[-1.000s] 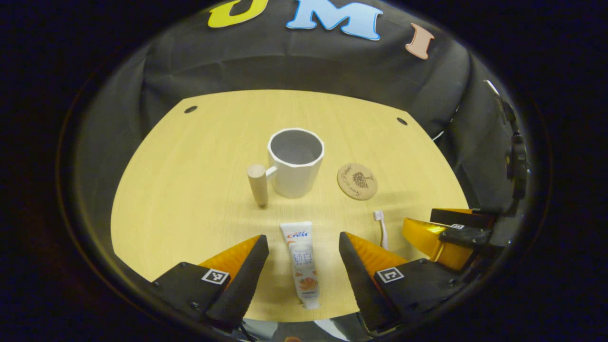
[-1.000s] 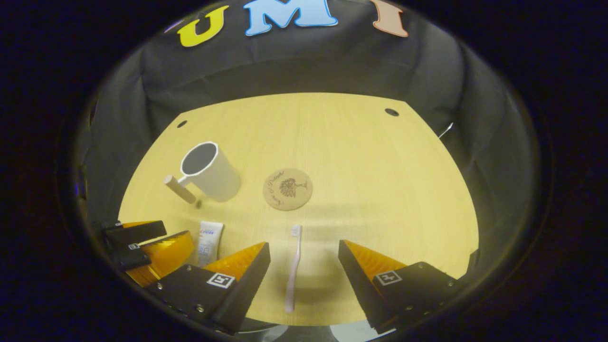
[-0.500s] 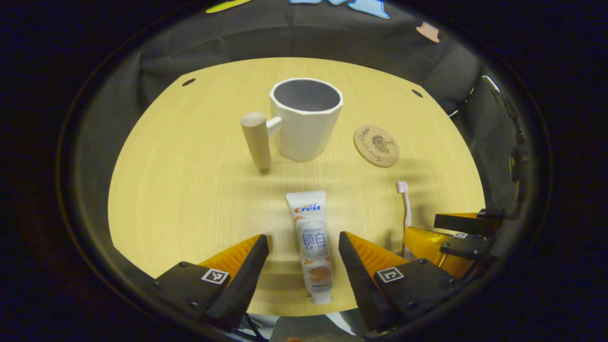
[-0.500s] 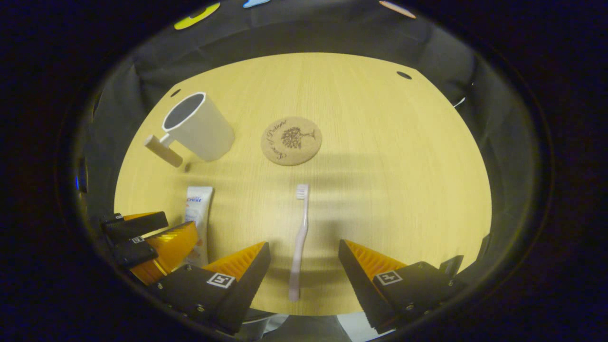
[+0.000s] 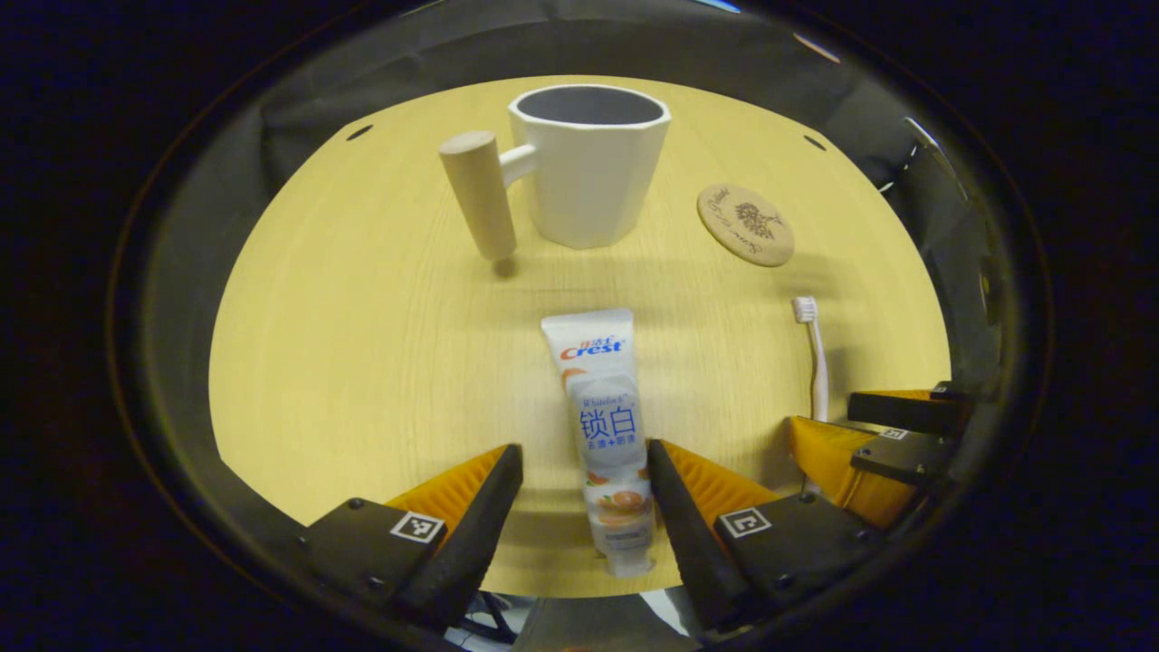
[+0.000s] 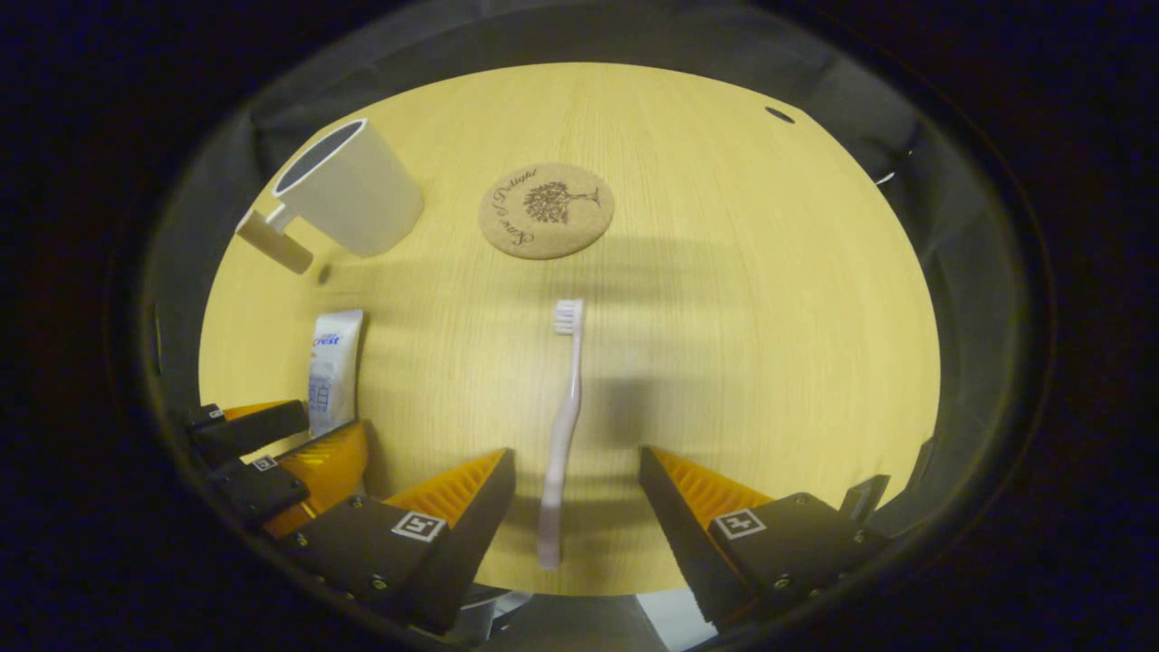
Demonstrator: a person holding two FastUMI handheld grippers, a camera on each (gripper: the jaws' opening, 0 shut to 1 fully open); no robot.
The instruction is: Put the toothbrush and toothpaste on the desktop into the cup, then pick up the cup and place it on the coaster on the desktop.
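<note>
- The round wooden table (image 5: 362, 344) is carrying every item, with the booth's black cloth hanging behind it.
- The white faceted cup (image 5: 589, 172) is standing upright at the far middle of the table in the left gripper view, its wooden peg handle (image 5: 478, 195) sticking out to the side.
- The left gripper (image 5: 584, 471) is hovering with its jaws wide open, straddling the cap end of the toothpaste tube (image 5: 602, 426), which is lying flat and ungripped.
- The right gripper (image 6: 575, 475) is hovering with its jaws wide open around the handle of the toothbrush (image 6: 563, 426), not pressing on it.
- The round cork coaster (image 6: 546, 210) is lying bare just beyond the toothbrush's bristles, beside the cup.
</note>
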